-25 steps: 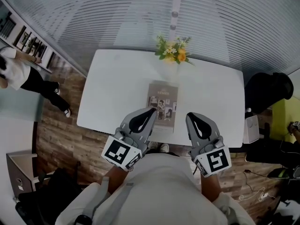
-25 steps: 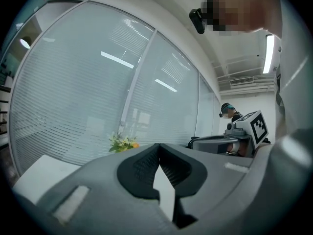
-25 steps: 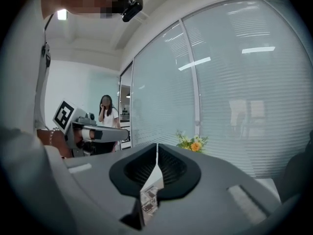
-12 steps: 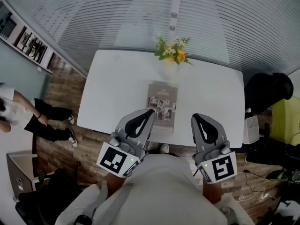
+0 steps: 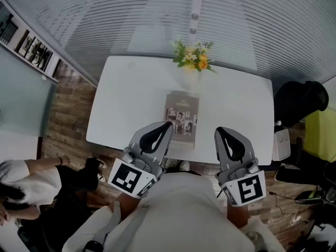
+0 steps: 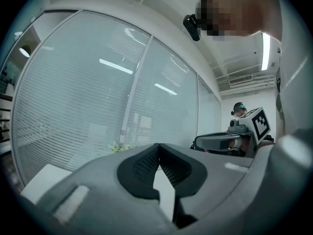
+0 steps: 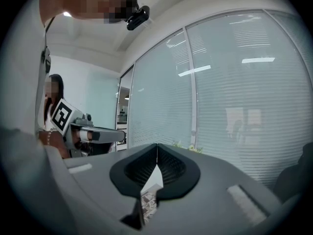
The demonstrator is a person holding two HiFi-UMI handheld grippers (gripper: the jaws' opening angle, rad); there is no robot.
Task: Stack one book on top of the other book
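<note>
While both grippers hang close to the person's chest over the near edge of the table (image 5: 121, 98), the book (image 5: 182, 114) lies flat ahead of them, about midway along that near edge and a little in from it. Its long axis runs from the near edge toward the far edge, where a bunch of flowers (image 5: 194, 55) stands. Only one book outline shows. Whether a second book lies squared beneath it or is simply out of sight cannot be told, so the scene fits a finished stack as well as a lone book.

The left gripper (image 5: 170, 124) is the nearer one, its tip over the book's near left corner in the head view. The right gripper (image 5: 217, 130) sits off to the book's right. In its own view the left gripper (image 6: 159, 149) has its jaws closed tip to tip on nothing, and so does the right gripper (image 7: 157, 148), with a strip of the cover showing below its pads.

The cover carries a title line and small photographs, too small to read. The marker cubes bear only black-and-white patterns.
</note>
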